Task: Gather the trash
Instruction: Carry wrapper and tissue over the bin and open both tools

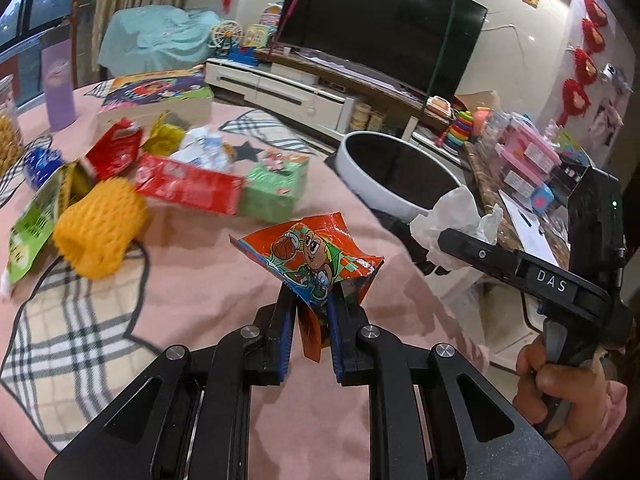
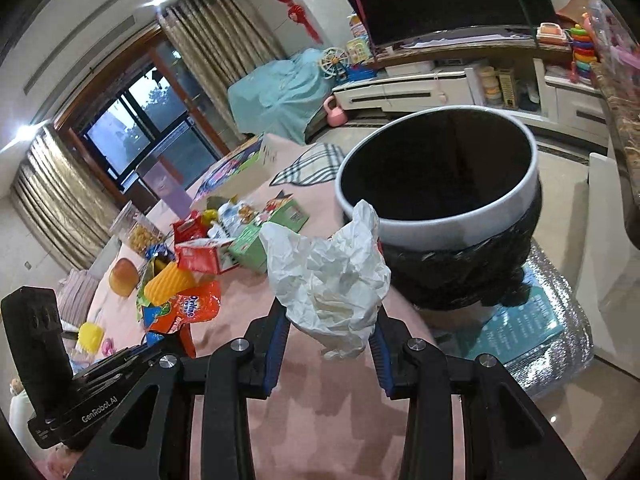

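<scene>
Left wrist view, left tongs [image 1: 310, 300] pinching upright orange wrapper [image 1: 312, 256]; right tongs [image 2: 330, 320] clamping upright crumpled paper [image 2: 328, 276]

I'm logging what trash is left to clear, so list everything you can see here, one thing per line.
snack wrapper: one, orange with a cartoon, held in the left gripper
crumpled paper: one, white, held in the right gripper
trash bin: one, white rim, black liner, beside the table
foam fruit net: one, yellow, on the table
red carton: one, lying on the table
green carton: one, right of the red carton
red wrapper: one, behind the net
tablecloth: one, pink with plaid patches
television: one, black, on the far cabinet
left gripper: black, blue pads
right gripper: black, blue pads
hand: one, gripping the right gripper's handle
</scene>
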Action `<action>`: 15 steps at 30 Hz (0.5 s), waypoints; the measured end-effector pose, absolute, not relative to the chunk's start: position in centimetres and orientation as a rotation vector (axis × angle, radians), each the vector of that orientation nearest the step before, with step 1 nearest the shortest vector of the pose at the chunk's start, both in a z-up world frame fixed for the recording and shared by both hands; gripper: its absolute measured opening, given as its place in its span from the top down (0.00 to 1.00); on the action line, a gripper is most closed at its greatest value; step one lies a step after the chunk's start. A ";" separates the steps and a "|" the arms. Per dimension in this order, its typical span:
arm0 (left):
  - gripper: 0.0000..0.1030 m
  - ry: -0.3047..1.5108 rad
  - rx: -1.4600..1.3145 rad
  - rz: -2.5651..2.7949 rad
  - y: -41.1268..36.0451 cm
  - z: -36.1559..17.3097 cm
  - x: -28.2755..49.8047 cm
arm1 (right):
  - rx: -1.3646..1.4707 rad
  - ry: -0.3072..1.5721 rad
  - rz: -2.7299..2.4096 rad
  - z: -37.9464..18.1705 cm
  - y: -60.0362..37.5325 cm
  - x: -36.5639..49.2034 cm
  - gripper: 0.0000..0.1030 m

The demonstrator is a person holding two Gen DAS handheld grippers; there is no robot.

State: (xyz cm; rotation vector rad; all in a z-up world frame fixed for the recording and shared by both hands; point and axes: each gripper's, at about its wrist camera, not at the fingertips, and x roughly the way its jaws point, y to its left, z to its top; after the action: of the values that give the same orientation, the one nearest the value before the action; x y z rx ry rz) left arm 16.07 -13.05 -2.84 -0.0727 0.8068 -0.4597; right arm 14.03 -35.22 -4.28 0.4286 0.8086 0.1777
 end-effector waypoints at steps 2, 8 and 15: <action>0.86 0.804 -0.066 -0.470 -13.8 -2.6 16.4 | 0.428 0.801 0.169 -4.0 -35.8 14.1 0.63; 0.86 0.789 -0.045 -0.499 -16.0 -1.8 17.6 | 0.420 0.781 0.141 -3.3 -37.3 14.6 0.63; 0.86 0.779 -0.009 -0.531 -18.7 -1.0 19.7 | 0.401 0.780 0.107 -2.7 -39.2 16.4 0.63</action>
State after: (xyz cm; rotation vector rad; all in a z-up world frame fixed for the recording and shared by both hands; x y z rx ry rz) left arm 19.71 -18.73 -0.97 -0.0087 0.7789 -0.5307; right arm 16.37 -39.23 -2.71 0.4011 0.7802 0.1071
